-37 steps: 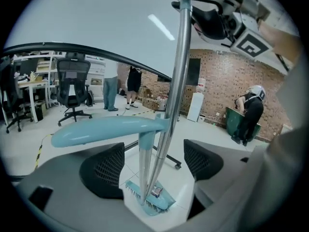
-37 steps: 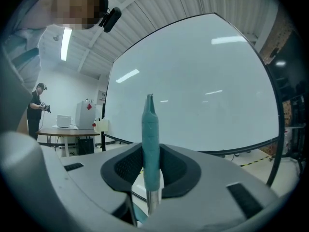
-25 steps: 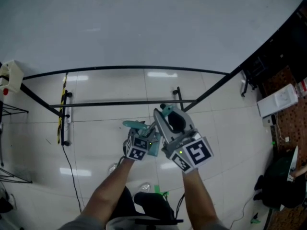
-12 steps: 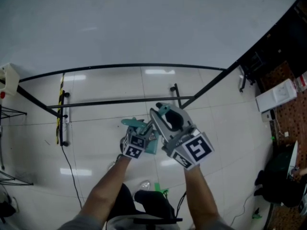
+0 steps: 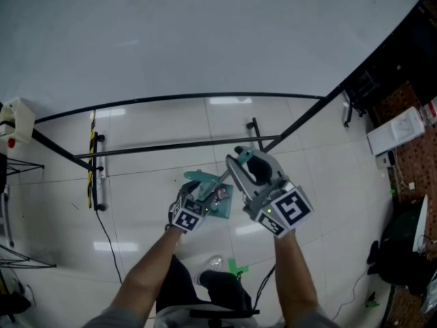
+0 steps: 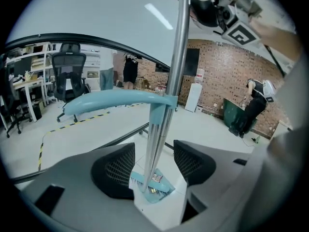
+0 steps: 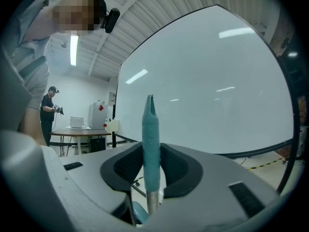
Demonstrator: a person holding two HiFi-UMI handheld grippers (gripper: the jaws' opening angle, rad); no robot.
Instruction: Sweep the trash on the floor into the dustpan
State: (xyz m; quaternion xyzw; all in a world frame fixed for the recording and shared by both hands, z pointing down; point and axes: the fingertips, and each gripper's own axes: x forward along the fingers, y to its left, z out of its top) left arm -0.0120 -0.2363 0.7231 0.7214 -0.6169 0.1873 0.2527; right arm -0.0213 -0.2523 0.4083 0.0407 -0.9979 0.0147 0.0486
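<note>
Gleaming tile floor (image 5: 150, 125) | left tongs (image 6: 154, 166) loosening round dustpan pole (image 6: 157, 134) | right tongs (image 7: 150, 166) clenching broom handle (image 7: 150, 139)

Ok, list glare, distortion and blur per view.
Head view: ceiling lights glare off the glossy floor, table rim looks bowed. Left gripper view: fisheye, black corners, bright streak on the metal pole. Right gripper view: fisheye, mosaic patch top left, broom handle sharp.

Black frame rails (image 5: 171, 147) bar the floor (image 5: 136, 203) ahead (nearer tiles open).

head: overhead, steeply down | gripper views: close, along jaws | head+left share dustpan (image 5: 222, 203)
</note>
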